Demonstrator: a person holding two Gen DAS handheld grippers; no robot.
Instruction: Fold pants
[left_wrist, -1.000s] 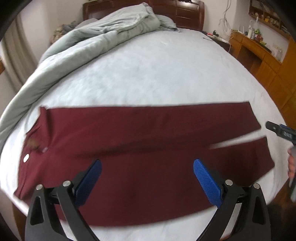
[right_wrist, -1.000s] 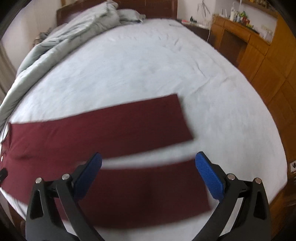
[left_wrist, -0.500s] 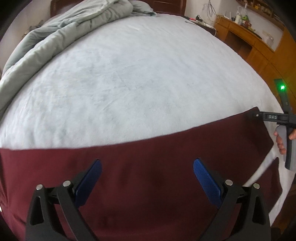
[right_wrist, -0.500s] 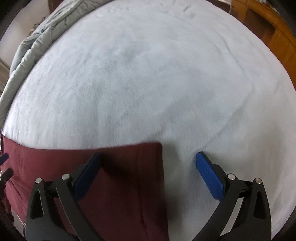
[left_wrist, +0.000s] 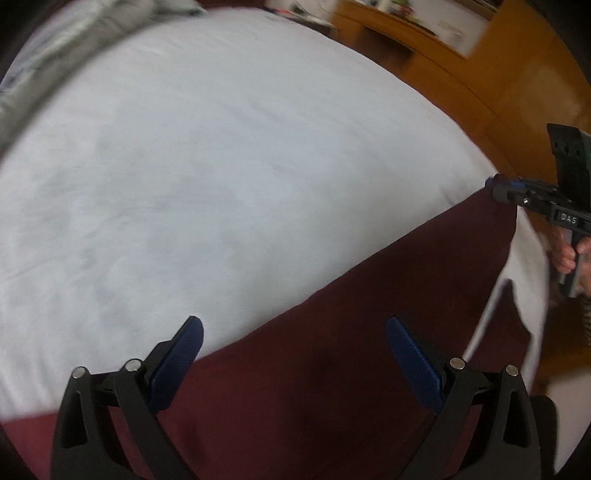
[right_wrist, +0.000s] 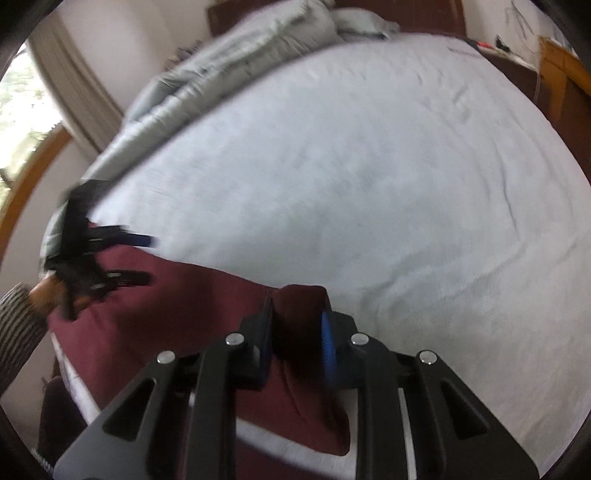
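Dark red pants (left_wrist: 332, 350) lie flat across the near side of a white bed (left_wrist: 221, 166). My left gripper (left_wrist: 293, 332) is open, its blue pads above the upper edge of the far pant leg. My right gripper (right_wrist: 297, 314) is shut on the hem corner of the pants (right_wrist: 184, 314), with the cloth bunched between its pads. The right gripper also shows at the right edge of the left wrist view (left_wrist: 496, 184), at the leg's end. The left gripper shows blurred at the left of the right wrist view (right_wrist: 144, 258).
A grey duvet (right_wrist: 221, 62) is heaped along the far left side of the bed. Wooden cabinets (left_wrist: 498, 74) stand to the right of the bed. A dark headboard (right_wrist: 406, 14) is at the far end, a window (right_wrist: 22, 118) at the left.
My right gripper has closed on the hem corner of the pant leg. My left gripper has moved toward the upper edge of the leg and turned right, still open.
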